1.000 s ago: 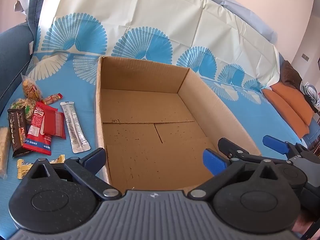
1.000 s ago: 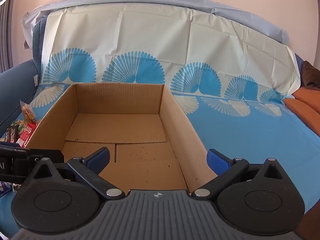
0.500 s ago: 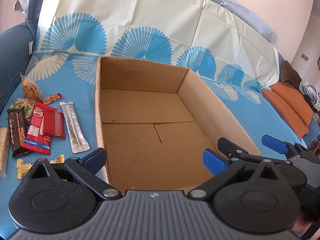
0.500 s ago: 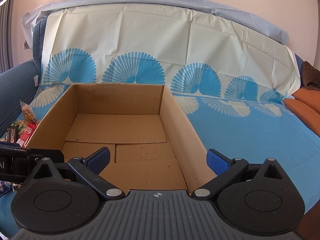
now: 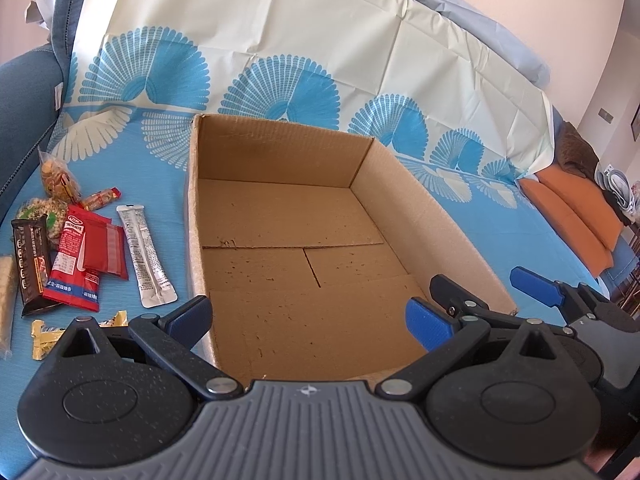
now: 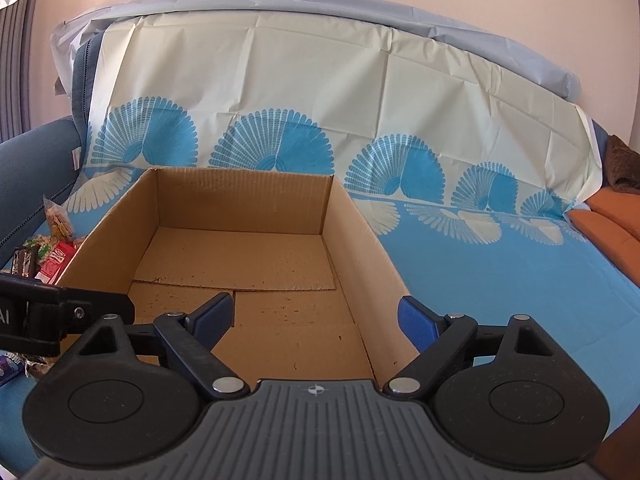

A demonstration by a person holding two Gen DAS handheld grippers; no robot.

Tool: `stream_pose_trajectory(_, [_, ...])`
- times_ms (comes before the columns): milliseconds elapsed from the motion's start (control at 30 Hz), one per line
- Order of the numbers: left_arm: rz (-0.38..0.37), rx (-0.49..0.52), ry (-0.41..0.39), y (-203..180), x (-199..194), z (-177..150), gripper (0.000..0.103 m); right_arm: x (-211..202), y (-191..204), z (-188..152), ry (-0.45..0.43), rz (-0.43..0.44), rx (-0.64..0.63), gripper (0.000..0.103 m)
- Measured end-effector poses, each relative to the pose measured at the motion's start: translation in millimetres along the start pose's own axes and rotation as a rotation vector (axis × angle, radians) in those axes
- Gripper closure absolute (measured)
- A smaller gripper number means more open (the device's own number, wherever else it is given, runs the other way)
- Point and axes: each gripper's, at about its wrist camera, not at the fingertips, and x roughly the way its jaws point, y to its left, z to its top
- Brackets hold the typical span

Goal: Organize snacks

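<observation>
Snacks lie loose on the blue cloth, left of your cardboard box.

The silver sachet (image 5: 146, 256), red packets (image 5: 82, 258) and dark bar (image 5: 30, 264) sit beside the cardboard box (image 5: 436, 220); your left gripper (image 5: 308, 316) and right gripper (image 6: 316, 316) both stand apart, holding nothing, over its near edge.

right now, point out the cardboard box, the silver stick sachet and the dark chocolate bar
cardboard box (image 5: 280, 140): left wrist view, inner face of far wall
silver stick sachet (image 5: 145, 258): left wrist view, middle of the printed body
dark chocolate bar (image 5: 31, 258): left wrist view, centre of wrapper
</observation>
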Motion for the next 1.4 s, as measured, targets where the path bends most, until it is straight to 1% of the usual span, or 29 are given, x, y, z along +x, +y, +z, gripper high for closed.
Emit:
stream_pose_trajectory(100, [0.004, -0.008, 0.002, 3, -1, 0, 0.000, -2, 5, 0, -0.016, -0.008, -0.017, 0.016])
stream_pose_trajectory(200, [0.000, -0.032, 0.030, 5, -5, 2, 0.000, -3, 10, 1, -0.024, -0.010, -0.029, 0.018])
stream_pose_trajectory(267, [0.000, -0.033, 0.029, 8, -8, 2, 0.000, -3, 15, 2, -0.029, -0.008, -0.034, 0.019])
stream_pose_trajectory(367, [0.006, -0.023, -0.002, 13, -13, 3, 0.000, -5, 24, 4, -0.042, -0.001, -0.035, 0.021])
stream_pose_trajectory(467, [0.008, -0.025, -0.026, 22, -20, 3, 0.000, -6, 34, 8, -0.054, 0.009, -0.024, 0.026])
stream_pose_trajectory(633, [-0.008, -0.065, -0.034, 42, -36, 5, 0.001, -11, 56, 16, -0.083, 0.047, -0.017, 0.044])
stream_pose_trajectory(667, [-0.006, -0.065, -0.040, 46, -41, 5, 0.004, -12, 60, 18, -0.090, 0.057, -0.016, 0.046])
stream_pose_trajectory(700, [0.001, -0.059, -0.042, 50, -46, 7, 0.011, -13, 65, 20, -0.097, 0.065, -0.015, 0.048])
stream_pose_trajectory(733, [-0.024, -0.074, -0.058, 56, -50, 9, 0.017, -14, 70, 21, -0.103, 0.074, -0.013, 0.049])
stream_pose_trajectory(767, [-0.032, -0.065, -0.062, 62, -54, 12, 0.029, -15, 73, 24, -0.106, 0.083, -0.009, 0.049])
stream_pose_trajectory(800, [-0.008, -0.025, -0.044, 64, -58, 17, 0.038, -16, 77, 26, -0.109, 0.092, -0.003, 0.049])
stream_pose_trajectory(867, [0.014, 0.030, -0.063, 74, -70, 28, 0.045, -18, 86, 31, -0.120, 0.117, 0.019, 0.049])
stream_pose_trajectory(933, [0.042, 0.084, -0.118, 89, -86, 39, 0.048, -21, 94, 35, -0.134, 0.145, 0.040, 0.049])
stream_pose_trajectory(1000, [0.058, 0.113, -0.178, 112, -102, 51, 0.055, -24, 103, 38, -0.144, 0.174, 0.052, 0.049])
stream_pose_trajectory(1067, [0.081, 0.143, -0.219, 136, -113, 61, 0.058, -25, 113, 41, -0.143, 0.209, 0.064, 0.049])
stream_pose_trajectory(1100, [0.086, 0.147, -0.235, 149, -118, 63, 0.064, -26, 119, 41, -0.141, 0.229, 0.068, 0.049])
stream_pose_trajectory(1167, [0.080, 0.121, -0.253, 176, -123, 60, 0.070, -27, 132, 41, -0.133, 0.273, 0.070, 0.049])
stream_pose_trajectory(1200, [0.081, 0.084, -0.240, 190, -121, 56, 0.073, -26, 140, 41, -0.125, 0.301, 0.068, 0.049])
stream_pose_trajectory(1267, [0.081, -0.028, -0.190, 217, -111, 38, 0.075, -23, 159, 38, -0.086, 0.371, 0.052, 0.050])
stream_pose_trajectory(1300, [0.086, -0.073, -0.147, 228, -101, 25, 0.077, -21, 168, 36, -0.062, 0.405, 0.047, 0.051])
stream_pose_trajectory(1333, [0.109, -0.082, -0.105, 235, -92, 19, 0.077, -18, 177, 34, -0.029, 0.434, 0.045, 0.052])
stream_pose_trajectory(1400, [0.156, -0.077, -0.148, 242, -91, 8, 0.077, -10, 195, 27, 0.052, 0.482, 0.045, 0.052])
